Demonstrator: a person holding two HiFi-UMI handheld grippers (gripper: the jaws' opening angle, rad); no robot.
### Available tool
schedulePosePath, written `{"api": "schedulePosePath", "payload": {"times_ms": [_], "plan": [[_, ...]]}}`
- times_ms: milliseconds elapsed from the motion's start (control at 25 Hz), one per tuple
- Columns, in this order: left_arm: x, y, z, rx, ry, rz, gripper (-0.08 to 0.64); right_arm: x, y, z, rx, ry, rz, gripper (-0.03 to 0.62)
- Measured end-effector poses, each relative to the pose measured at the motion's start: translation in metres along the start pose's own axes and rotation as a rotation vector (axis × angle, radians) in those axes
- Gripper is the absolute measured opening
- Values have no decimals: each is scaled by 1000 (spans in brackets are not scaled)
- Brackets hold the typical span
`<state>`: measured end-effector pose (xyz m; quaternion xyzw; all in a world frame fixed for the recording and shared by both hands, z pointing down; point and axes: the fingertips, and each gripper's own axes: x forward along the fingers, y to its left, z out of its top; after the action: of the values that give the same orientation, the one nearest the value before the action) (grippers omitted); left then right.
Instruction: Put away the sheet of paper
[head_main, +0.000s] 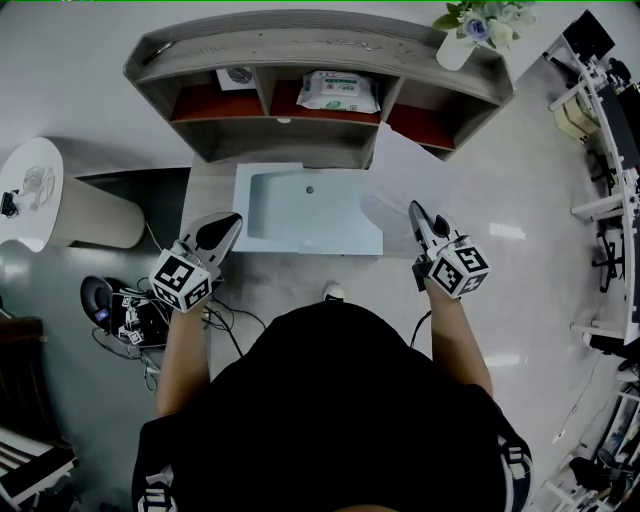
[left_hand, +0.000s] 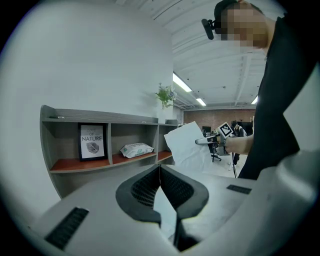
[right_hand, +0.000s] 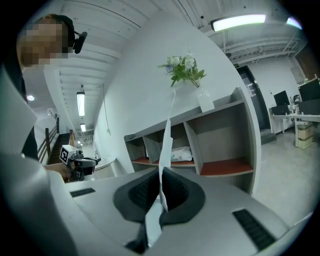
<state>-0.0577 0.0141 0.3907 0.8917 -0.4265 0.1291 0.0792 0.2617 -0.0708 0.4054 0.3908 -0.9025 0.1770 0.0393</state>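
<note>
A white sheet of paper (head_main: 402, 172) stands on edge in front of the shelf, and my right gripper (head_main: 413, 208) is shut on its near edge. In the right gripper view the sheet (right_hand: 166, 131) rises edge-on from the closed jaws (right_hand: 163, 170). A pale blue folder (head_main: 310, 212) hangs flat between the two grippers. My left gripper (head_main: 232, 218) is shut on the folder's left edge, a pale strip (left_hand: 166, 210) between its jaws (left_hand: 159, 167). In the left gripper view the white sheet (left_hand: 187, 147) hangs from the right gripper (left_hand: 205, 141).
A grey shelf (head_main: 320, 45) has three red-floored compartments: a framed picture (left_hand: 92, 141) on the left, a pack of wipes (head_main: 338, 92) in the middle, nothing on the right. A vase of flowers (head_main: 472, 30) stands on top. A round white table (head_main: 40, 190), cables (head_main: 130, 315), office desks (head_main: 610, 150).
</note>
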Motion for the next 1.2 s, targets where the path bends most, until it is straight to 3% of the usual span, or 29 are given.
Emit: {"api": "schedulePosePath", "payload": {"times_ms": [440,1200], "plan": [[22,-5,8,-21,7,86,20,29,-20,-6,0,61,140,14],[24,-5,4,-37,23,139,20,58,-18,-19,36,104,239,14]]}}
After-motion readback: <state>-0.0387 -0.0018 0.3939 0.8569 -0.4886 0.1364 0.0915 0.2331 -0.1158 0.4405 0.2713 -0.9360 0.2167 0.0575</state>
